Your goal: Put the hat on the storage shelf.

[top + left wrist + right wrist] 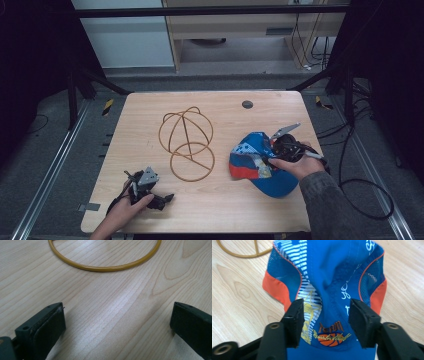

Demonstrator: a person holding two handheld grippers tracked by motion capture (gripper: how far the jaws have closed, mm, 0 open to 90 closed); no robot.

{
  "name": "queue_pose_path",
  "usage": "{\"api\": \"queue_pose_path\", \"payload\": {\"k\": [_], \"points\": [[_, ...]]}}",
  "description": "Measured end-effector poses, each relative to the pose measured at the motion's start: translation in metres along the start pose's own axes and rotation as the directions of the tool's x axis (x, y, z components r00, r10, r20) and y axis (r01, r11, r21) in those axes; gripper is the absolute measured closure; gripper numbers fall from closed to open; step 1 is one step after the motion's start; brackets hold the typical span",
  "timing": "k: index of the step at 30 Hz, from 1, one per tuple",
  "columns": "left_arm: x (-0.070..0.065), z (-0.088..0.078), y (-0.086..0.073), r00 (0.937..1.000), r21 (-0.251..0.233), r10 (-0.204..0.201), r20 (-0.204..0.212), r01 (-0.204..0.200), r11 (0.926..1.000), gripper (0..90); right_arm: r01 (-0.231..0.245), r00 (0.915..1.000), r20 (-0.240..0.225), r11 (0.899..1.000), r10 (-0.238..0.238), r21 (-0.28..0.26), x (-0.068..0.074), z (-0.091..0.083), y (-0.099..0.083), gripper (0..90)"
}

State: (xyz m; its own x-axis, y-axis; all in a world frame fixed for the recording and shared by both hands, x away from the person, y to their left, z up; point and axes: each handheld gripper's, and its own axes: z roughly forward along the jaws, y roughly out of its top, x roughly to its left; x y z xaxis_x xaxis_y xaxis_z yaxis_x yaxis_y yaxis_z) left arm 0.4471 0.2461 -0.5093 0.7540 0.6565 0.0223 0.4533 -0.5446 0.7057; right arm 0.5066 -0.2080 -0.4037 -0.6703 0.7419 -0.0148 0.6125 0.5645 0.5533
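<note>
On the blue cap (332,277) front, "Team" basketball logo (yellow script unreadable), right gripper (324,322) astride

A crumpled blue cap (260,162) with orange mesh sides lies on the table's right part.

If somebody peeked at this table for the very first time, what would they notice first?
Probably the bright blue and orange mesh cap on the table's right side, with the right gripper reaching over its front, jaws on either side of the crown. Next comes the golden wire head-shaped stand in the middle of the pale wooden table.
</note>
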Motion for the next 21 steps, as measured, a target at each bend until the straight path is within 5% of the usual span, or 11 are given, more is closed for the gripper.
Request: {"api": "queue_pose_path", "payload": {"k": [4,11,21], "points": [[0.000,0.000,0.000,1.0000,0.000,0.000,0.000,0.000,1.0000,0.0,-0.027,0.9994,-0.021,0.999,0.027,0.023,-0.003,0.010,0.001,57.5],[0.000,0.000,0.000,1.0000,0.000,-0.001,0.000,0.001,1.0000,0.0,-0.036,0.9975,-0.060,0.999,0.038,0.031,-0.006,0.015,0.002,88.4],[0.000,0.000,0.000,1.0000,0.000,0.000,0.000,0.000,1.0000,0.0,-0.052,0.9950,-0.085,0.999,0.052,0.006,-0.009,-0.001,0.003,90.0]]}}
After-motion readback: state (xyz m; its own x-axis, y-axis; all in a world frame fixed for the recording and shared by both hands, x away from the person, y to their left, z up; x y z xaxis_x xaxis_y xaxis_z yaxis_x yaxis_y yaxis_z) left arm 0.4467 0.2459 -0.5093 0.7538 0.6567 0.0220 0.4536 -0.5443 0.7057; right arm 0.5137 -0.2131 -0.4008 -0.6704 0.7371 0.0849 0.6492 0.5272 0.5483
